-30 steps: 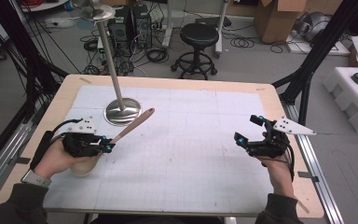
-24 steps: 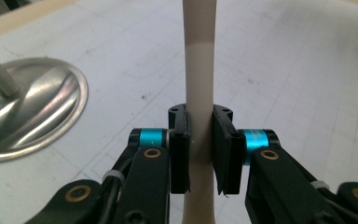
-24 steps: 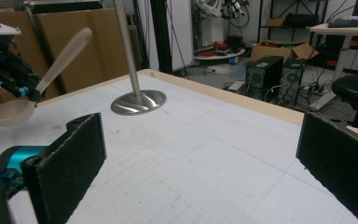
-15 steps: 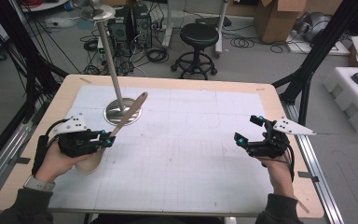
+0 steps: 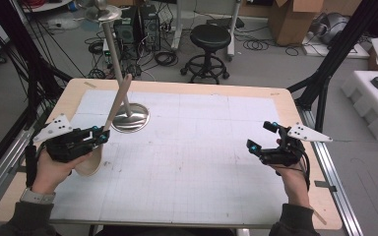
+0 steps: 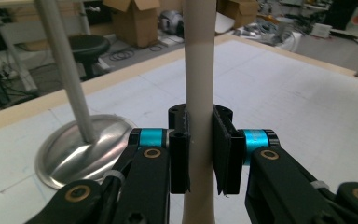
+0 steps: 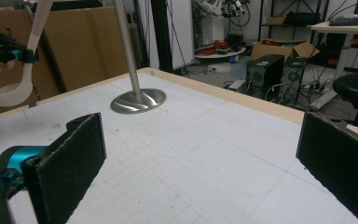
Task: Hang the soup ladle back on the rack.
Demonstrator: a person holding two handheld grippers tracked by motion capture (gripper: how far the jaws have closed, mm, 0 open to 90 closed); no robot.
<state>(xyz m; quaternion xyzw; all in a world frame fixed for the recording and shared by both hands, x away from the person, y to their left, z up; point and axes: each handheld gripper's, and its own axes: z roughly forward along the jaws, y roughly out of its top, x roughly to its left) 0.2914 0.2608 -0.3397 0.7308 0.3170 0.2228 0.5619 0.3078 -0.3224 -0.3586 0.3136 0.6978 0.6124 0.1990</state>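
**Spoon clamped beside the metal stand**

The left gripper (image 5: 98, 137) pinches the stem of one pale wooden long-handled spoon (image 5: 116, 101), bowl hanging low, handle tilting toward one o'clock. At three o'clock, well apart, the right gripper (image 5: 262, 137) rests with jaws spread wide on nothing. One silver stand with round metal base (image 5: 130, 118) rises just behind the spoon. Past the wooden table (image 5: 187, 88), one black round stool (image 5: 209, 37) stands at twelve o'clock.

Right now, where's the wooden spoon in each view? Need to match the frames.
High view: wooden spoon at left, clamped in the left hand-held gripper, handle slanting up past the stand.
Left gripper view: centre, its handle upright between the jaws.
Right gripper view: top left corner, bowl hanging down.
Shared landmark: the metal stand's round base.
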